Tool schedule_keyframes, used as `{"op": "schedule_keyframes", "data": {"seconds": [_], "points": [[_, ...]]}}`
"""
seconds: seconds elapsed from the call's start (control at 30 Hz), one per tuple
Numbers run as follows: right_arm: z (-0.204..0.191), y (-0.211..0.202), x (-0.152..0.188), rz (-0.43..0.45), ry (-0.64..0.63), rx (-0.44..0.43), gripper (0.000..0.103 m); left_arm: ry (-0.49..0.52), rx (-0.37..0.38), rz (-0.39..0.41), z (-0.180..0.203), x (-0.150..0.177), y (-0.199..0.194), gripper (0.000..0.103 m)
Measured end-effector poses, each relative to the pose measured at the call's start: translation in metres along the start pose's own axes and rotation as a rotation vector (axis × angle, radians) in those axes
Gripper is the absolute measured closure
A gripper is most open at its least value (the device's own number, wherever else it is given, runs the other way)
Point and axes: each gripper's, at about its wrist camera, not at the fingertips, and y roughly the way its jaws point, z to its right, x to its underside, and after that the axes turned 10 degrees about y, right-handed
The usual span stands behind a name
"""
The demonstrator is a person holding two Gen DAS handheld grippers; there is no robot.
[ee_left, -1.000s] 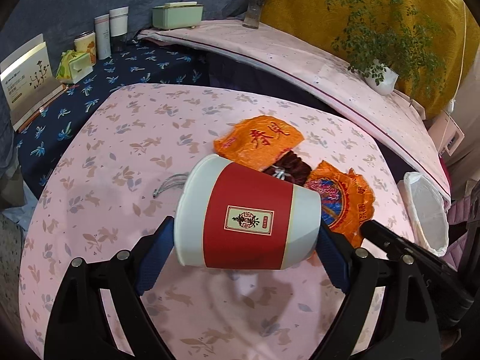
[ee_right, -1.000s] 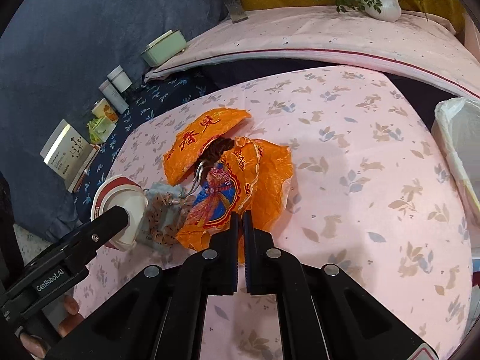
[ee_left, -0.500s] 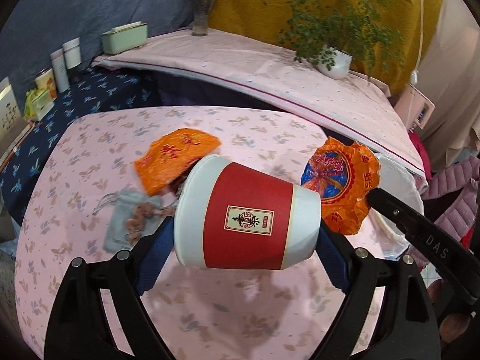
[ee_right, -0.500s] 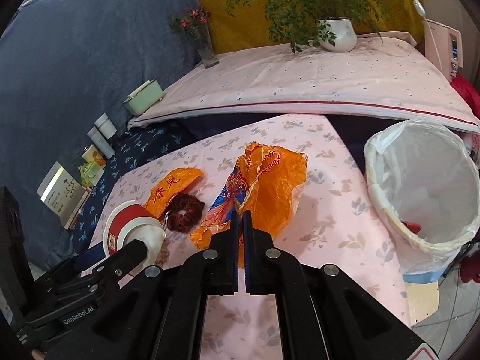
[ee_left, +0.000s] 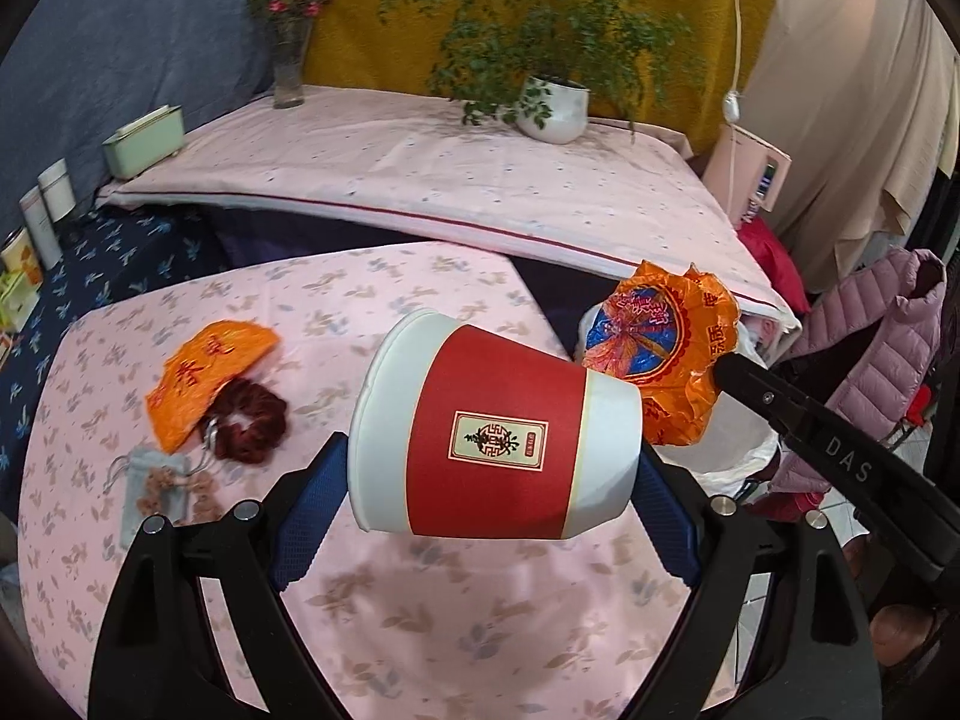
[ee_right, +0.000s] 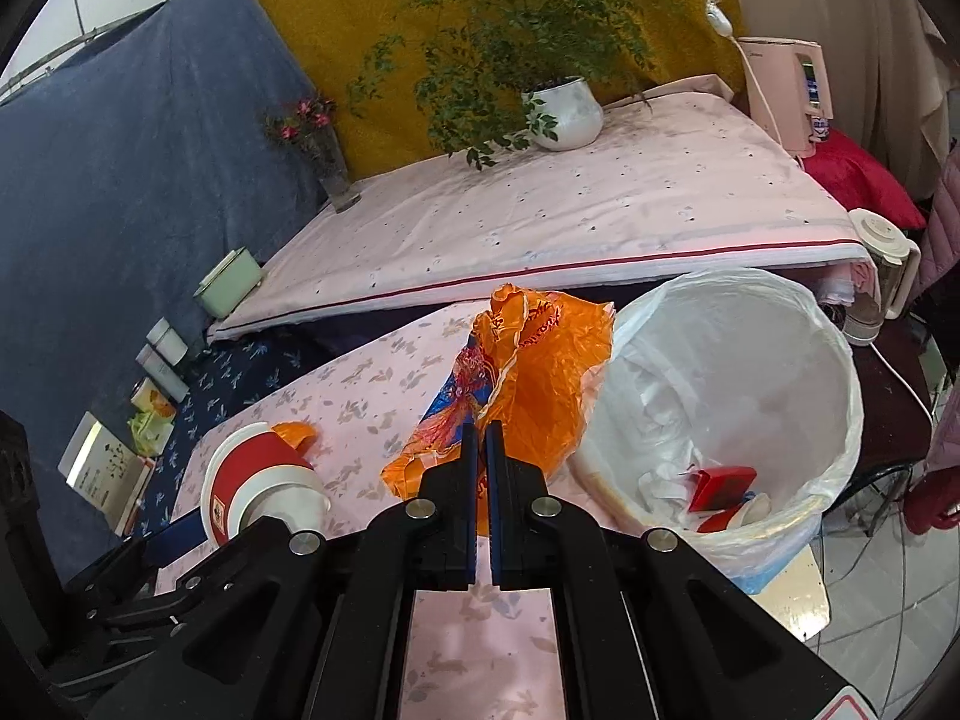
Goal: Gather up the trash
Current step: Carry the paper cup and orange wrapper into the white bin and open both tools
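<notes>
The left gripper holds a red-and-white paper cup sideways, its jaws spread wide with the blue ribbed pads pressing on the rim end and the base end, a hold that probably suits a light, stiff-walled cone that would crush if squeezed across its middle. The right gripper has its jaws closed almost completely on a crumpled orange wrapper, thin crinkly film printed in blue and red; a tight pinch is likely the only way to keep such limp material from slipping. Both pieces hang clear above the tabletop, over its right edge, and the wrapper is just beside the rim of the trash bin, which stands off that edge on the floor and is lined with a loose white plastic bag. The bin already holds some white scraps and a small red box. The carry appears nearly done, and what remains is presumably to bring each piece over the bin mouth and let go. Towards the left edge of the pink leaf-print cloth lie a second orange wrapper, a dark red ruffled scrunchie touching it, and a small grey drawstring pouch, soft and flat.
</notes>
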Motion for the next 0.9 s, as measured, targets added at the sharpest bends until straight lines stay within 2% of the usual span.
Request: {"op": "schedule_keyframes", "data": {"seconds": [0.53,0.9], "points": [[0.087,-0.019,-0.034,0.067,0.115,0.085,0.1,0.139,0.095,-0.014,0.095,-0.041,0.04,0.019],[0.122,-0.018,-0.046,0.075,0.16,0.118,0.1,0.177,0.126,-0.04,0.13,-0.054,0.067,0.019]]}}
